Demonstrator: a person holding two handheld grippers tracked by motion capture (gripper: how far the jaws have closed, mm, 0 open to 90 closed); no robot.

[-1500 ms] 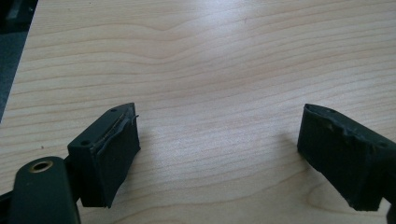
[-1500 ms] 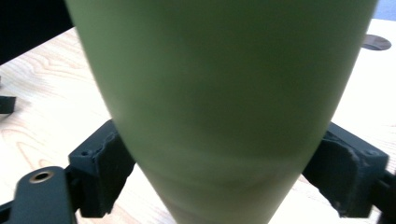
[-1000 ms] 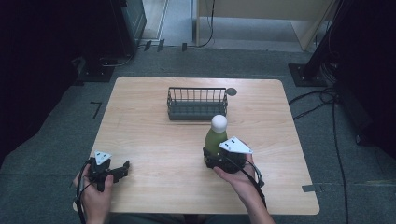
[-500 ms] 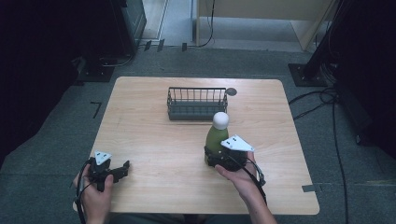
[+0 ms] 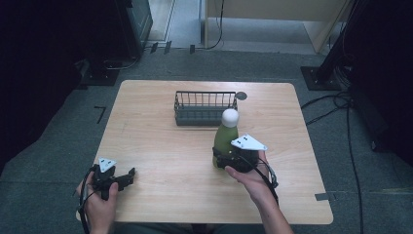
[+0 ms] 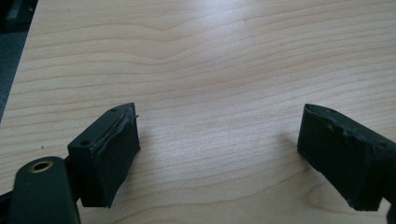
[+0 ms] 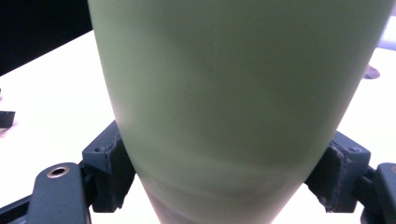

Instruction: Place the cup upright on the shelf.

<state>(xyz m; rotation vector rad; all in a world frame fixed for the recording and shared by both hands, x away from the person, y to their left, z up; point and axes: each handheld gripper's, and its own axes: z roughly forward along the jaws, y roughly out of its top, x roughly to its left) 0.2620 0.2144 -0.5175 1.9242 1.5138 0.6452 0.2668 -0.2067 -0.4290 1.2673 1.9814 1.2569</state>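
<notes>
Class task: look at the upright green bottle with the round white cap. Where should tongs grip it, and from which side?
Low on the green bottle body, level from the person's side: it stands upright, tapering upward. The right tongs grip there.

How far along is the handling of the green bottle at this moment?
Done: the right tongs are shut on the lower body of the upright green bottle. In hand: the bottle stands on the table, near the wire basket. Left: lifting it and placing it, probably in the basket. The left tongs rest open, holding nothing.
</notes>
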